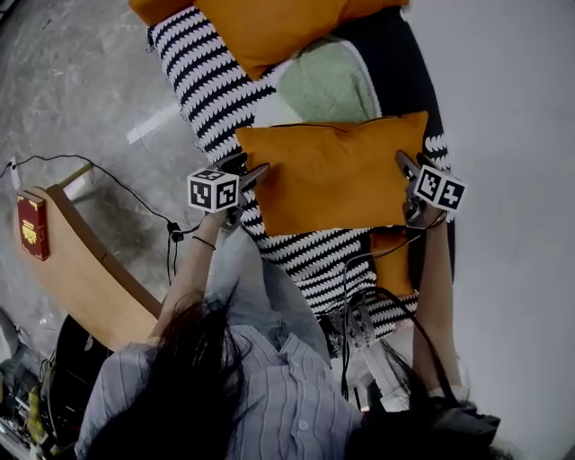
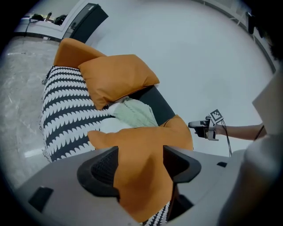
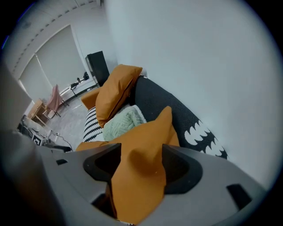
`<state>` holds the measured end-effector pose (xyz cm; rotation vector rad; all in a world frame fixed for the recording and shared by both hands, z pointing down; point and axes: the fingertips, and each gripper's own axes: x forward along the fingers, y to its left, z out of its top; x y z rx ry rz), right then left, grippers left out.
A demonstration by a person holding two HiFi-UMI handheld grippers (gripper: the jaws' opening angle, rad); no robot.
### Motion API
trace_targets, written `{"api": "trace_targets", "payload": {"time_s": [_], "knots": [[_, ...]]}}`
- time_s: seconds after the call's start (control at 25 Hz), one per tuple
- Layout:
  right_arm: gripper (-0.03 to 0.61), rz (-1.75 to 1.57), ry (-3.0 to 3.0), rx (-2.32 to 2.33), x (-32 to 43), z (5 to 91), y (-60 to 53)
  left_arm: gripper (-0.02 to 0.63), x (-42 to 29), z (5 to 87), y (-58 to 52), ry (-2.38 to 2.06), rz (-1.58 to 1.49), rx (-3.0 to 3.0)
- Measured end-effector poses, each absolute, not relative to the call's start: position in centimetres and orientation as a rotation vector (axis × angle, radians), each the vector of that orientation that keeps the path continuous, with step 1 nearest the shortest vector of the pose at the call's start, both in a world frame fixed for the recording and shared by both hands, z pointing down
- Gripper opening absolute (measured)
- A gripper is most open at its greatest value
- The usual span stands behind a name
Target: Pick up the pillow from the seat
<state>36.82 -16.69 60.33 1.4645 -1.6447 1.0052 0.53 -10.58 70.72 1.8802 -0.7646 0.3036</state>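
Observation:
An orange pillow (image 1: pixel 332 171) lies flat on the black-and-white patterned seat (image 1: pixel 202 85). My left gripper (image 1: pixel 250 184) is at its left edge and my right gripper (image 1: pixel 407 187) at its right edge. In the left gripper view the jaws (image 2: pixel 140 165) stand wide with a corner of the pillow (image 2: pixel 141 141) lying between them, and the right gripper (image 2: pixel 202 127) shows beyond. In the right gripper view the jaws (image 3: pixel 140 167) are also wide, with the pillow's other corner (image 3: pixel 146 141) rising between them. Neither pair visibly squeezes the fabric.
A second orange pillow (image 1: pixel 269 27) and a pale green knitted cushion (image 1: pixel 328 85) lie further along the seat. A smaller orange cushion (image 1: pixel 391 260) sits under my right arm. To the left stands a wooden table (image 1: pixel 90 269) with a red book (image 1: pixel 33 226), and cables cross the floor.

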Motion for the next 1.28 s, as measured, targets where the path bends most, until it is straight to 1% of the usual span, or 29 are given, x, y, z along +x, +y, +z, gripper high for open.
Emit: {"api": "trace_targets", "payload": {"time_s": [0.2, 0.4, 0.56, 0.68, 0.8, 1.0, 1.16, 1.24, 1.28], "knots": [[0.288, 1.002, -1.587, 1.439, 38.3, 61.1, -18.1, 0.344, -0.3, 72.0, -11.1, -0.765, 0.297, 1.859], [0.295, 1.036, -1.557, 1.399, 39.3, 62.0, -18.8, 0.356, 0.1, 73.6, -11.2, -0.784, 0.251, 1.788], [0.296, 1.089, -1.56, 1.384, 38.9, 63.6, -19.8, 0.365, -0.9, 75.4, -12.5, -0.868, 0.198, 1.697], [0.296, 1.044, -1.551, 1.368, 39.2, 64.7, -20.2, 0.374, -1.8, 76.9, -13.0, -0.905, 0.144, 1.616], [0.296, 1.01, -1.552, 1.347, 39.2, 65.3, -20.3, 0.382, -0.7, 78.4, -11.8, -0.814, 0.19, 1.596], [0.293, 1.03, -1.557, 1.334, 39.5, 66.6, -20.7, 0.38, 0.8, 79.6, -11.9, -0.756, 0.159, 1.551], [0.272, 1.034, -1.566, 1.305, 39.3, 67.4, -21.0, 0.377, 1.0, 80.4, -12.4, -0.769, 0.184, 1.551], [0.258, 1.038, -1.571, 1.299, 39.2, 67.4, -21.1, 0.368, 1.3, 80.4, -12.4, -0.76, 0.178, 1.55], [0.252, 1.037, -1.572, 1.298, 39.1, 67.4, -21.1, 0.352, 1.4, 80.2, -12.4, -0.748, 0.167, 1.551]]}}
